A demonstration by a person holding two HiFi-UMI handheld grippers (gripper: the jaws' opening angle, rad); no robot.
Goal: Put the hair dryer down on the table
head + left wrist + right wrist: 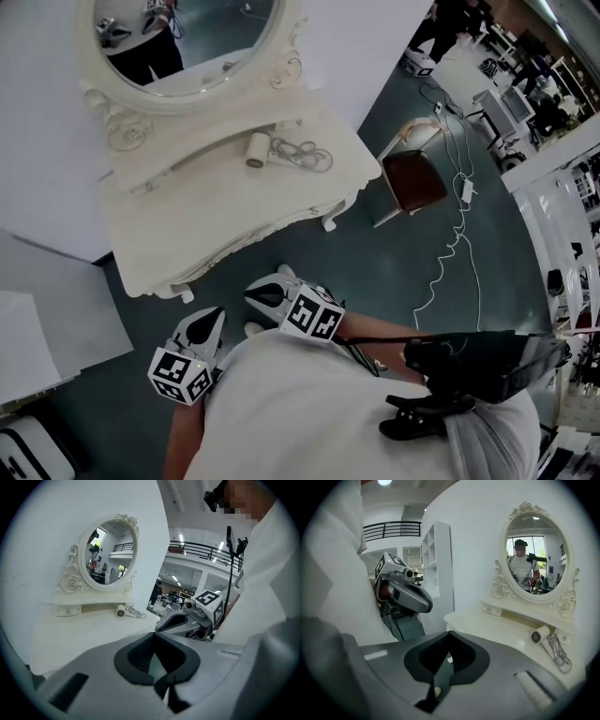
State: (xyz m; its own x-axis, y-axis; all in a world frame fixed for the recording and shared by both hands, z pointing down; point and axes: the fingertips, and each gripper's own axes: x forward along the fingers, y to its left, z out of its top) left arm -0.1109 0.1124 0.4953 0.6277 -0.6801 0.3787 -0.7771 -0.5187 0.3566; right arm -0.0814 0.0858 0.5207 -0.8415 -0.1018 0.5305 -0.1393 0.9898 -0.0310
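Observation:
A white hair dryer [258, 150] lies on the cream dressing table [187, 234], below the oval mirror [178, 37], with its coiled cord [307, 155] beside it on the right. The hair dryer [121, 611] is small and far off in the left gripper view, and in the right gripper view the hair dryer [540, 635] lies at the table's far right. My left gripper [217, 314] and right gripper [251, 291] hang close to the person's body, short of the table's front edge. Both are shut with nothing between the jaws, as seen on the left gripper [154, 633] and the right gripper [449, 633].
A brown-seated stool [412, 180] stands to the right of the table. A white cable [450, 253] snakes over the dark floor. White panels [37, 319] close off the left. Desks and people are at the far upper right.

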